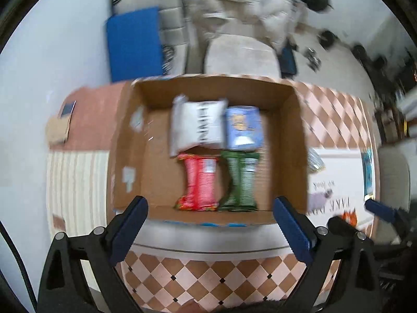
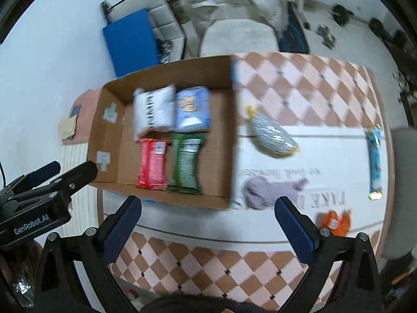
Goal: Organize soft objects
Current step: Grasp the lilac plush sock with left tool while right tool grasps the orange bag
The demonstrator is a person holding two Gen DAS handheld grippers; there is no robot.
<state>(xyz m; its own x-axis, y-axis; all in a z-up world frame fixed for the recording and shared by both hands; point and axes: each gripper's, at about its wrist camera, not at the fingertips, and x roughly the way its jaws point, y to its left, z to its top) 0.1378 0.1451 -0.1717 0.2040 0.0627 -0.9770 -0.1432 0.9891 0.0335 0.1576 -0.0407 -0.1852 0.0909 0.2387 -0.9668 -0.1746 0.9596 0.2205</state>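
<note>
Box: open brown cardboard box [image 2: 109,135] on the checkered worktop [image 2: 299,83], four soft packs lying flat inside in a two-by-two block, all touching or nearly so.
Packed so far: white pouch with black lettering [image 1: 198,127] and pale blue pack with a cartoon print [image 1: 243,127] at the far side, red foil snack pack [image 1: 199,182] and green foil snack pack [image 1: 241,182] nearer.
Left to sort: silver-and-yellow crinkly bag [image 2: 272,137] just beside the box's right wall, lilac soft plush toy [image 2: 271,190], small orange packet [image 2: 336,221], long light-blue wrapper bar [image 2: 375,161] well off to the right, all on the white printed mat [image 2: 325,140].
Left gripper [image 1: 209,220]: jaws spread wide, nothing between them, looking down over the near box wall.
Right gripper [image 2: 208,220]: jaws also wide apart and empty, hovering between box and mat.
Risk 1: the two grippers sit close together, so reaching across for the mat items could knock one into the other.
Risk 2: a jaw catching the near or right box wall would probably shove the light box and shift the neat rows.
Risk 3: foil bags look slippery and puffy; a pinch on a corner could let one slide out mid-carry.
Risk 4: the free half of the box is on the left, so dropping the next item on the packed side would pile things up.
Risk 5: both views are blurry, so exact edges are hard to judge.
</note>
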